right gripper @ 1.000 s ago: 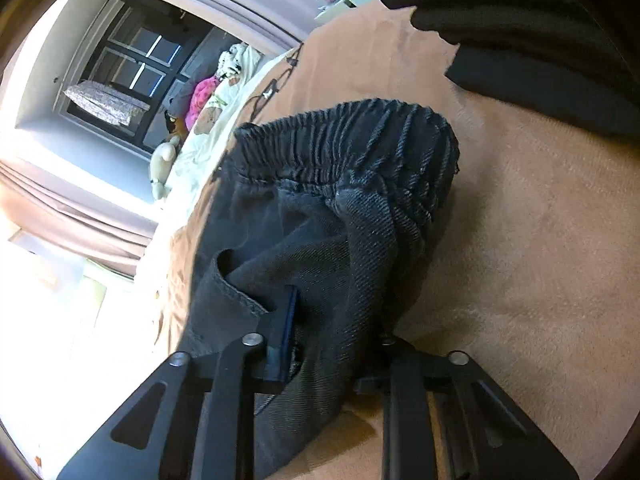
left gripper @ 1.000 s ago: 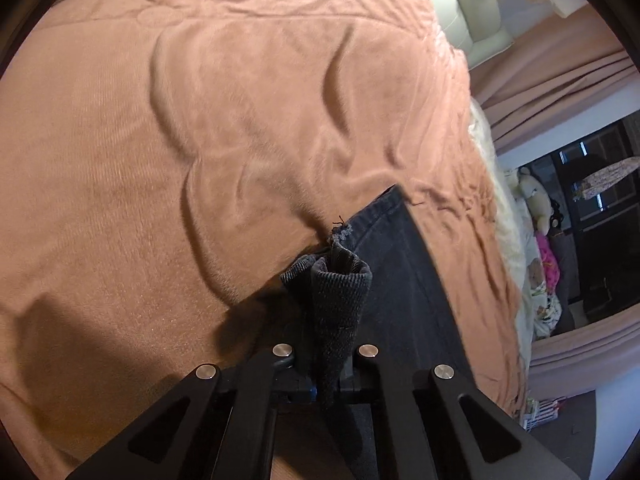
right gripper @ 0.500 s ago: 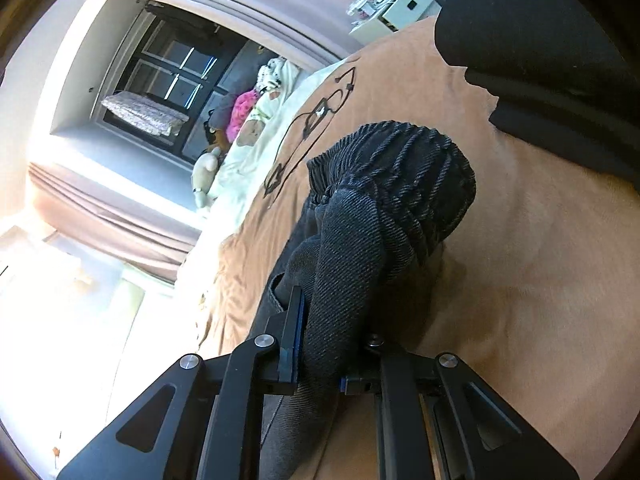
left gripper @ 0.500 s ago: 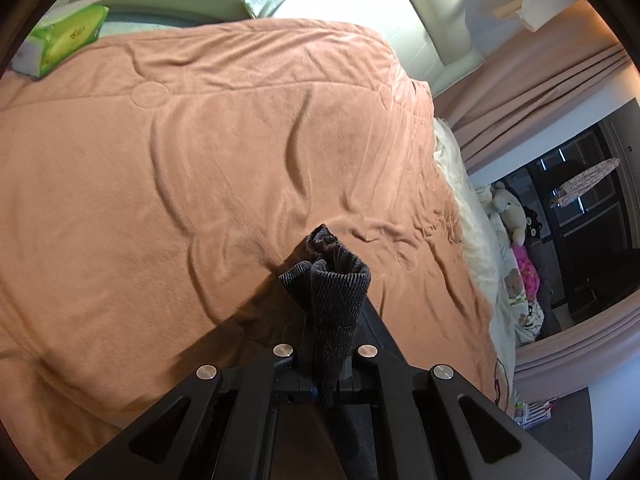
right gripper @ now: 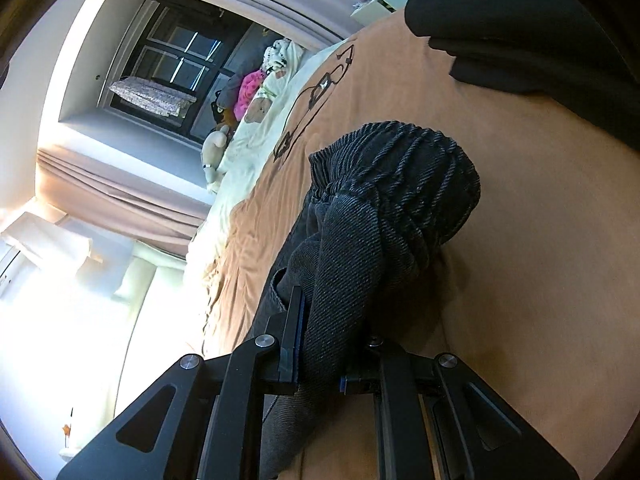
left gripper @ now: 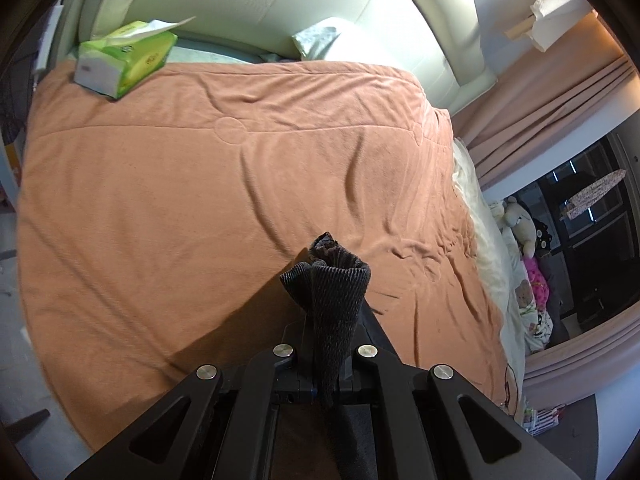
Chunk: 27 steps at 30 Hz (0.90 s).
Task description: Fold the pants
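Left wrist: left gripper (left gripper: 326, 354) clamped on pants (left gripper: 334, 296) cuff, raised above blanket (left gripper: 200, 200). Right wrist: right gripper (right gripper: 332, 350) clamped on waistband (right gripper: 396, 184). Judgement: keep both ends level and taut before laying down.

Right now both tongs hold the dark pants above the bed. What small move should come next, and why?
Probably carry both ends toward the open orange blanket and lower them flat. The left tongs pinch a bunched hem and the right tongs the gathered waistband of the pants, both lifted.
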Available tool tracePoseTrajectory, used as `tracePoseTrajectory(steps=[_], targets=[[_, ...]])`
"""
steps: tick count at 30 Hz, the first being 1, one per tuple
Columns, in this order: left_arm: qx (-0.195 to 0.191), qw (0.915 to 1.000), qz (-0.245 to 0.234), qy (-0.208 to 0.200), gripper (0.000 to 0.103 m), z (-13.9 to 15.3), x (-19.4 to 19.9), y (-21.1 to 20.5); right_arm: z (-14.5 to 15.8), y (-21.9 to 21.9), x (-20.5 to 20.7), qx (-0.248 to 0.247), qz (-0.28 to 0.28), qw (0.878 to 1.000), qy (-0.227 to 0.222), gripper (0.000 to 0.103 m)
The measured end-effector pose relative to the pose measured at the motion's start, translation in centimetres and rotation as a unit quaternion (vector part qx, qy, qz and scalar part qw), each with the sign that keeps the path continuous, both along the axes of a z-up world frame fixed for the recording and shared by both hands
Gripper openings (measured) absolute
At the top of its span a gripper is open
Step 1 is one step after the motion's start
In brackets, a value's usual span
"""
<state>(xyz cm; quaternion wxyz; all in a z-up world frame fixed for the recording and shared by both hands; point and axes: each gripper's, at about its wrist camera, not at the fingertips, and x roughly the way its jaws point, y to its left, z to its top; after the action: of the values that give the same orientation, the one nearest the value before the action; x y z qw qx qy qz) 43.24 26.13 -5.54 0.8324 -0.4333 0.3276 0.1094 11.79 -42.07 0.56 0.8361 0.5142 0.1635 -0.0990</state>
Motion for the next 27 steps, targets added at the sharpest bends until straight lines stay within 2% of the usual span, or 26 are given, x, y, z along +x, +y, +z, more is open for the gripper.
tracePoseTrajectory(steps=[7, 14, 18, 21, 22, 23, 24, 25, 26, 27], targets=[[-0.001, 0.9999, 0.008, 0.009, 0.004, -0.5, -2.8, 2.2, -0.2, 1.3, -3.4, 0.006, 0.001, 1.0, 0.004, 0.009], [-0.006, 0.9994, 0.02, 0.027, 0.004, -2.0, -4.7, 3.9, -0.5, 1.9, -6.2, 0.005, 0.011, 0.999, 0.036, 0.009], [0.001, 0.997, 0.015, 0.076, 0.005, -4.8, -4.6, 4.3, -0.9, 2.2, -6.3, 0.002, 0.022, 0.997, 0.07, 0.012], [0.006, 0.9918, 0.012, 0.127, 0.007, -7.2, -4.6, 3.9, -1.4, 1.8, -5.8, 0.004, 0.026, 0.994, 0.107, 0.02], [0.01, 0.9917, 0.013, 0.127, 0.016, -7.4, -4.7, 3.8, -1.3, 1.6, -5.7, -0.002, 0.028, 0.993, 0.119, 0.023], [0.017, 0.9918, 0.012, 0.126, 0.033, -7.3, -4.9, 3.7, -1.0, 1.5, -5.7, -0.009, 0.03, 0.992, 0.123, 0.034], [0.026, 0.9919, 0.011, 0.124, 0.042, -7.2, -5.1, 3.5, -0.4, 1.4, -5.9, -0.021, 0.032, 0.992, 0.124, 0.052], [0.037, 0.9914, 0.013, 0.125, 0.053, -6.9, -5.2, 3.3, 0.2, 1.4, -6.1, -0.031, 0.031, 0.991, 0.126, 0.061], [0.048, 0.991, 0.014, 0.125, 0.056, -6.5, -5.3, 3.2, 0.7, 1.4, -6.3, -0.042, 0.029, 0.99, 0.13, 0.072], [0.057, 0.9906, 0.013, 0.124, 0.056, -6.1, -5.4, 3.1, 1.5, 1.5, -6.6, -0.057, 0.026, 0.99, 0.13, 0.074]])
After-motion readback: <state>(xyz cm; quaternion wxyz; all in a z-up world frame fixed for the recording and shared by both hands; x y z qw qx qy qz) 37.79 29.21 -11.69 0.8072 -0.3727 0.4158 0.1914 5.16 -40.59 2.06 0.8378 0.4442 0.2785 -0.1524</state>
